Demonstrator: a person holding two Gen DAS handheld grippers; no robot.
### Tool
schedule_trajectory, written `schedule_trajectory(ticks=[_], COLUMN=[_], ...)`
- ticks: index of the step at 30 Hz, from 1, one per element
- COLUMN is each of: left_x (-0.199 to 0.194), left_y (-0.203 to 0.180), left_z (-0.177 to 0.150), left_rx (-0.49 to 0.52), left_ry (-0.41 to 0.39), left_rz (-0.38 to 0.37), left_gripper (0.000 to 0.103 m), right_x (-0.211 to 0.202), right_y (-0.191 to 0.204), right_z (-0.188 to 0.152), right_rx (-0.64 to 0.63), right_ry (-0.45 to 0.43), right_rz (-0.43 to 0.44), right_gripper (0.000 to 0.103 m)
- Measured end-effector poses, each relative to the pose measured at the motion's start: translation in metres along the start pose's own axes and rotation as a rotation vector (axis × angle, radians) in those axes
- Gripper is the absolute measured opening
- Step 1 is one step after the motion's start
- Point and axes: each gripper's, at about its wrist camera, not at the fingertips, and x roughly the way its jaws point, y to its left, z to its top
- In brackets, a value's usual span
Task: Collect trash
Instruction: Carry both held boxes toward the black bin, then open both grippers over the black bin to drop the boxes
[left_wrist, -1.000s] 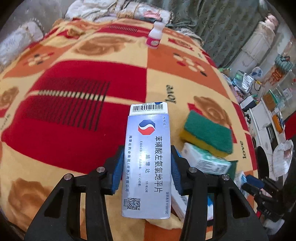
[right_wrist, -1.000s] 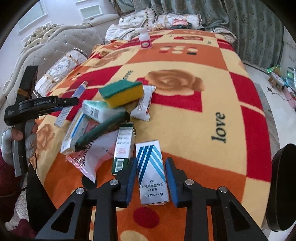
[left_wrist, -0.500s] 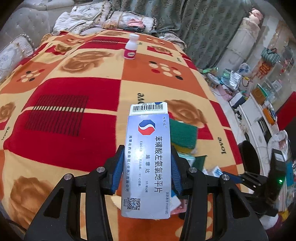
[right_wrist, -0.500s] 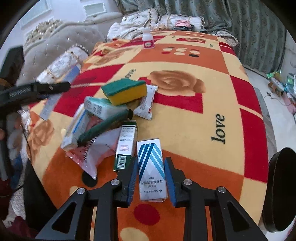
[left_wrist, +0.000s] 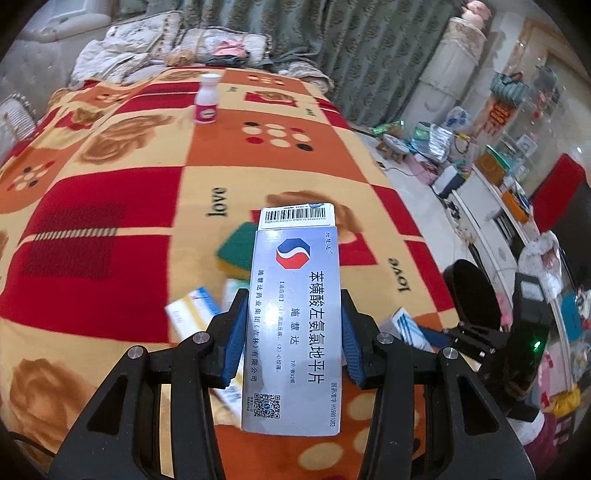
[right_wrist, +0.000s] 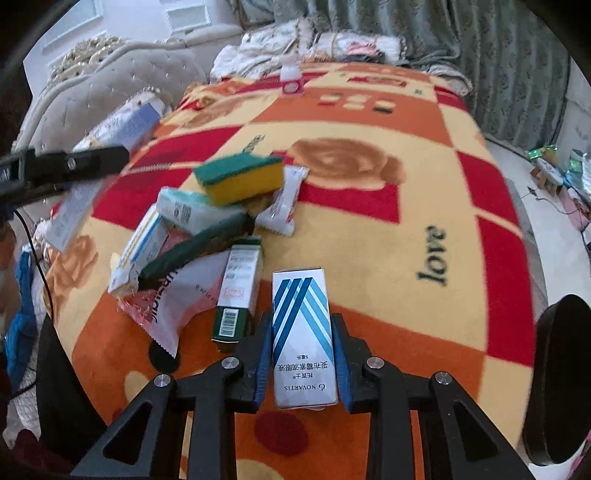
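Since a second ago our left tongs (left_wrist: 291, 345) lift the silver pill box (left_wrist: 293, 317) clear of the bed.
Right tongs (right_wrist: 300, 363) pinch the striped box (right_wrist: 303, 332); both pieces are ready for binning.

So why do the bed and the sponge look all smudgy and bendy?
Left wrist view: the patterned blanket bulges from the fisheye lens and smears with blur, while the silver medicine box stays sharp. Right wrist view: the green-and-yellow sponge is blurred, the blue-striped white box crisp.
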Motion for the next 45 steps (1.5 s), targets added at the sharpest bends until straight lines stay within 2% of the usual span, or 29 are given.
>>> schedule_trajectory(ticks=[10, 18, 25, 33, 45], left_x=[0.026, 0.056, 0.081, 0.106, 0.137], left_y=[-0.08, -0.158, -0.21, -0.247, -0.28], left_z=[0.0, 0.001, -0.002, -0.011, -0.013], left_rx=[0.111, 0.202, 0.258, 0.309, 0.31], left_ry=[0.035, 0.075, 0.109, 0.141, 0.185], left_rz=[-0.077, -0.139, -0.16, -0.161, -0.214], left_gripper=[0.044, 0.044, 0.044, 0.044, 0.044], right_x=[-0.046, -0.079, -0.1, -0.107, -0.103], right_y=[-0.047, -0.101, -0.153, -0.195, -0.234], right_z=[-0.005, -0.025, -0.049, -0.068, -0.087], right_rx=[0.085, 0.182, 0.283, 0.361, 0.447], right_ry=[-0.084, -0.128, -0.141, -0.135, -0.114], right_rz=[-0.072, -0.166, -0.232, -0.267, -0.277], right_gripper=[0.028, 0.028, 0.028, 0.028, 0.028])
